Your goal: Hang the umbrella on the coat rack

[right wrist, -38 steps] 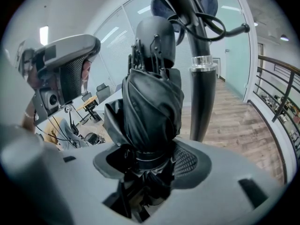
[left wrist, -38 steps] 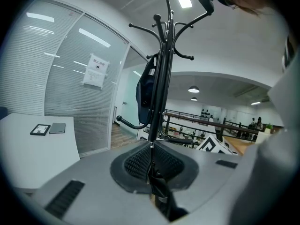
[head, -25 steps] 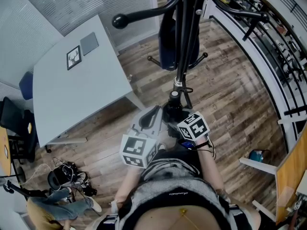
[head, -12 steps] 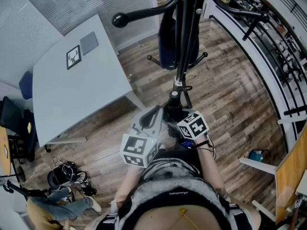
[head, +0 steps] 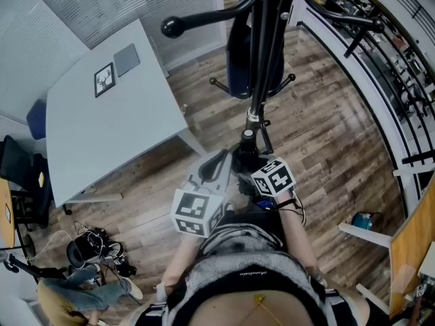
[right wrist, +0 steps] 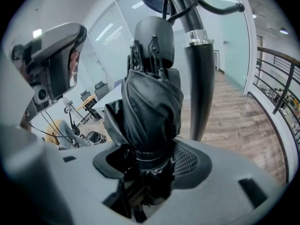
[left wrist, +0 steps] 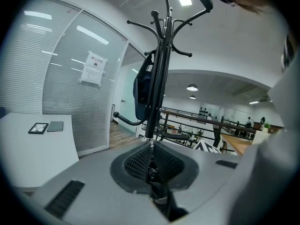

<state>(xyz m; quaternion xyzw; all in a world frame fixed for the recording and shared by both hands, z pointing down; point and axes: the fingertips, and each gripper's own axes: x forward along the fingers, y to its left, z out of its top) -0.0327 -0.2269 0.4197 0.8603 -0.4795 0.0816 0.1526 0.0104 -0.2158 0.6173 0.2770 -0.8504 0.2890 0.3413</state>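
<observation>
The folded black umbrella (right wrist: 152,102) stands upright in my right gripper (right wrist: 150,165), which is shut around its lower part. In the head view the umbrella's (head: 245,149) round end points at the rack. My left gripper (left wrist: 151,149) is shut on a thin black strap (left wrist: 153,175) that looks like the umbrella's. Both grippers, left (head: 219,167) and right (head: 250,172), sit side by side close to the black coat rack pole (head: 262,60). The pole (right wrist: 199,78) rises just right of the umbrella. Curved hooks (left wrist: 180,20) spread out at the rack's top, and a dark blue bag (left wrist: 142,90) hangs from one.
A white table (head: 102,141) at the left holds a small picture frame (head: 104,80) and a grey notebook (head: 126,61). A black railing (head: 380,80) curves along the right. Someone sits on the floor at lower left (head: 81,294) beside cables. The floor is wood.
</observation>
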